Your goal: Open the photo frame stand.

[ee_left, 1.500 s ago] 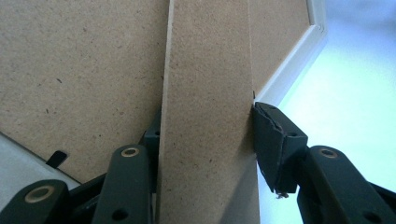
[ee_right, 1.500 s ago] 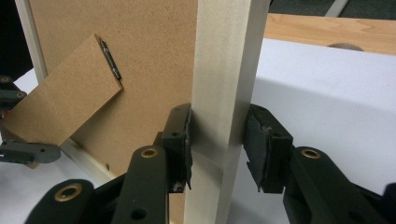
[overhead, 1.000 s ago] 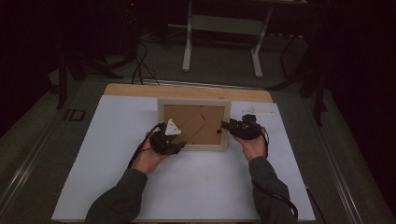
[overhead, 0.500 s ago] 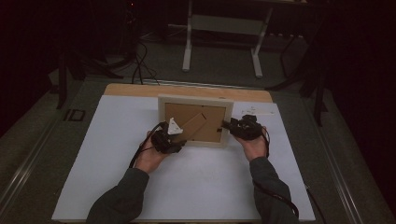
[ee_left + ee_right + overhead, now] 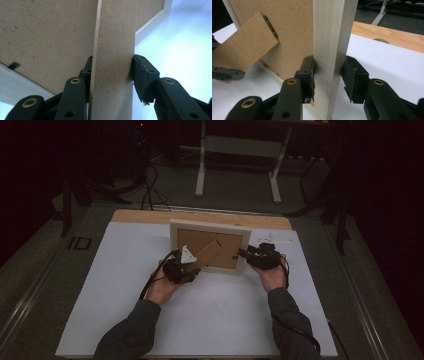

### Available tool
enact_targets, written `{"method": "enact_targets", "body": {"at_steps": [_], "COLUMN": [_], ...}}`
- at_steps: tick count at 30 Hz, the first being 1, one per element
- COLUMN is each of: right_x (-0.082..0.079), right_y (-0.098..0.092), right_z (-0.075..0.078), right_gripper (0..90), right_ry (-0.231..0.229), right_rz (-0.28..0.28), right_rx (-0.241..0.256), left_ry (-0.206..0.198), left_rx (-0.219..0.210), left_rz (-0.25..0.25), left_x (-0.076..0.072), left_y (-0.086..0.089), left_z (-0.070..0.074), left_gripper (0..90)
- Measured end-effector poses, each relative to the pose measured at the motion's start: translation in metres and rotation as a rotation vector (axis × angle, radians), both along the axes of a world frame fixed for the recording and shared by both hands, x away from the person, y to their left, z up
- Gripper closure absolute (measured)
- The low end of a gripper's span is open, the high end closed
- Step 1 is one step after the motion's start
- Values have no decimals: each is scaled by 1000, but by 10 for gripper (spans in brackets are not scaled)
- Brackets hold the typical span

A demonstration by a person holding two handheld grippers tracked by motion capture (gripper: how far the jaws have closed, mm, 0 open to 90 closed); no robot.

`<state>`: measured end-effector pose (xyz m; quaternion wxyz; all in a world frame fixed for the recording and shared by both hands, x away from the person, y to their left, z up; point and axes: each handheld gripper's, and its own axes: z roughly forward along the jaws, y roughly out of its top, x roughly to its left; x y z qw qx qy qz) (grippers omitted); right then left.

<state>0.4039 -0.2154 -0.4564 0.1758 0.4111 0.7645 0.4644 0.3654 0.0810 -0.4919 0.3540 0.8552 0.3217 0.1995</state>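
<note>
Picture frame [image 5: 210,245] stands btwn both grippers: right gripper [image 5: 328,80] grasps its side edge, left gripper [image 5: 112,75] grasps its back stand [image 5: 113,50].

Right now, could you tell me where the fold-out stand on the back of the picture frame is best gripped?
Grip the stand near its free lower end, across its flat faces, coming from the near side. It is a thin strip hinged higher up, angled off the backing board; the left gripper already pinches it there.
</note>
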Motion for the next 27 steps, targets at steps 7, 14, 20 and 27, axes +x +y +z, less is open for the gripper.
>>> {"method": "enact_targets", "body": {"at_steps": [7, 14, 20, 27], "right_x": [-1, -2, -4, -5], "right_y": [2, 5, 9, 10], "right_z": [1, 2, 3, 3], "right_gripper": [626, 626, 627, 626], "right_ry": [-14, -34, -52, -58], "right_rz": [-7, -19, -22, -18], "right_rx": [-20, -43, -78, -80], "left_ry": [8, 6, 12, 14], "left_rx": [-9, -12, -20, -20], "left_rz": [0, 16, 28, 30], "left_x": [1, 1, 3, 3], "left_y": [0, -1, -1, -1], "left_z": [-1, -2, -3, -3], "left_gripper": [615, 624, 637, 641]}}
